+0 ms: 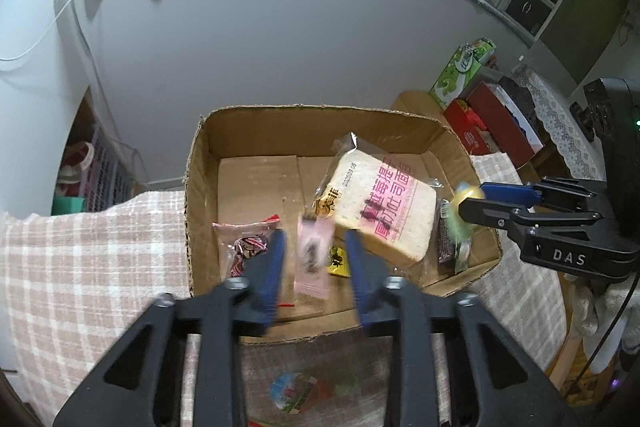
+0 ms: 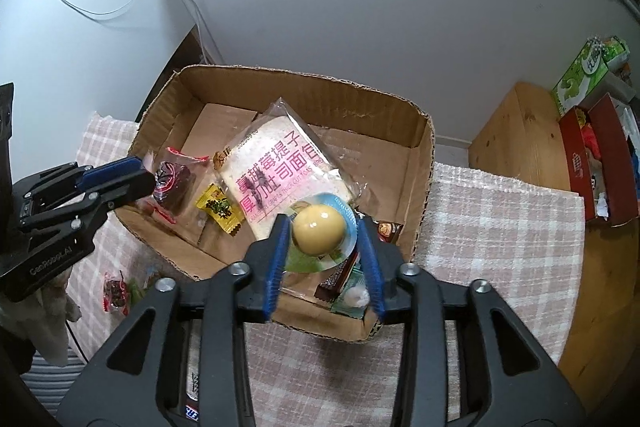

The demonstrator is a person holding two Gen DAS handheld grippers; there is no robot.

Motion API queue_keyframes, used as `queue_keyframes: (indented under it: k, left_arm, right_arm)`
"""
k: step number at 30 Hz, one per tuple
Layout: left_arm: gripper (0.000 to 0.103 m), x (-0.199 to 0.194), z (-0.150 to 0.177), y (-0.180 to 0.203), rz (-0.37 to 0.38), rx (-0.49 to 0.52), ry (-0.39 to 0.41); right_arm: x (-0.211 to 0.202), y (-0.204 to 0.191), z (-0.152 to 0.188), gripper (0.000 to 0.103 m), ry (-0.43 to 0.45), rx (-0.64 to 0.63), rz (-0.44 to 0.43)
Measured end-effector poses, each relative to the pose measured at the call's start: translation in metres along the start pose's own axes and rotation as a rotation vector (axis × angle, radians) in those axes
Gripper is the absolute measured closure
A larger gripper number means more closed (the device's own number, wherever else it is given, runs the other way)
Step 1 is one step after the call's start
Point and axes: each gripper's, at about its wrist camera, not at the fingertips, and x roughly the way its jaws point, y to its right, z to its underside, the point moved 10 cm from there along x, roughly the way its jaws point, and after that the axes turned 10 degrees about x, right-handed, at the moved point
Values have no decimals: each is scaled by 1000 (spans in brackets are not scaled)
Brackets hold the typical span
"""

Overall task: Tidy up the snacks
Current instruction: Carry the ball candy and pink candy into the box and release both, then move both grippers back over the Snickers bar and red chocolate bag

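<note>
An open cardboard box stands on a checked cloth. It holds a bagged toast slice, a dark red packet, a yellow candy and a brown bar. My left gripper is open over the box; a blurred pink packet sits between its fingers, apparently falling. My right gripper is open over the box's right side, with a yellow round snack in clear wrap between its fingers, touching neither.
Loose snacks lie on the cloth in front of the box. A wooden side table at the right carries a red box and a green tissue pack. A white wall stands behind.
</note>
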Motion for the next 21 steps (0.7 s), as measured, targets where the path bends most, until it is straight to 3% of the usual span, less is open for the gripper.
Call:
queue_keyframes:
  k: [2,11,21]
  left_arm:
    - [63,-1,0,-1,-1,2,-1]
    - [63,-15,2,-1,-8,-2,22]
    - [63,-60,22,-22,-16,-53,68]
  right_arm:
    - [-2,-1,0,44,6,-2,-2]
    - [-13,-3,4,43,25,-9,3]
    - [-39,-11,32,43,30,-20,-31]
